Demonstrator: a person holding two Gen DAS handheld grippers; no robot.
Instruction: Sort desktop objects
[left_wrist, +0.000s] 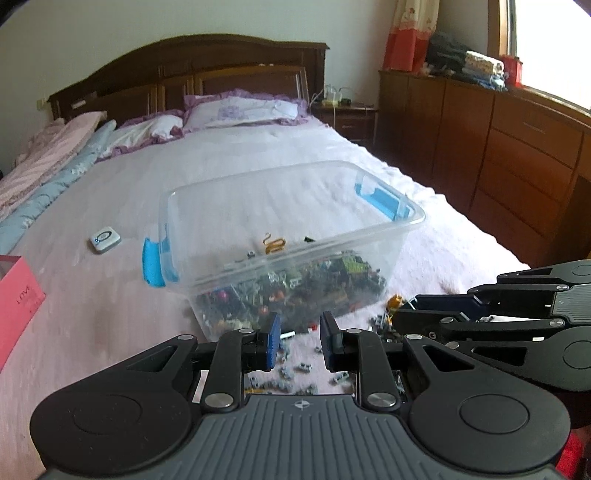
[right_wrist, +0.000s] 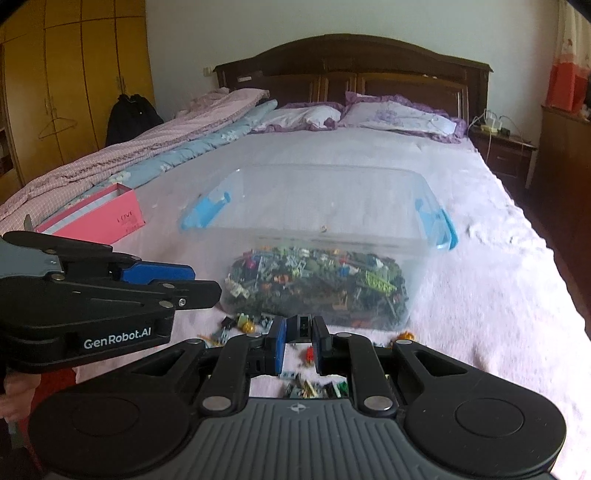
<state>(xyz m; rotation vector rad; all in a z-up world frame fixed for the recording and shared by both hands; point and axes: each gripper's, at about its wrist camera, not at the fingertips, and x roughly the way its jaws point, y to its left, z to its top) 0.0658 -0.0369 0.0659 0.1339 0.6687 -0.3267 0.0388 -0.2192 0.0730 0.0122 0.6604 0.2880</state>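
A clear plastic bin with blue handles sits on the bed, its near end heaped with small toy bricks; it also shows in the right wrist view. Loose bricks lie on the sheet in front of it. My left gripper is open and empty above those loose bricks. My right gripper is shut on a small dark brick, just short of the bin's near wall. The right gripper shows in the left wrist view and the left in the right wrist view.
A pink box lies left of the bin. A small white device rests on the sheet further left. Folded quilts and pillows lie at the bed's far side. A wooden dresser stands to the right.
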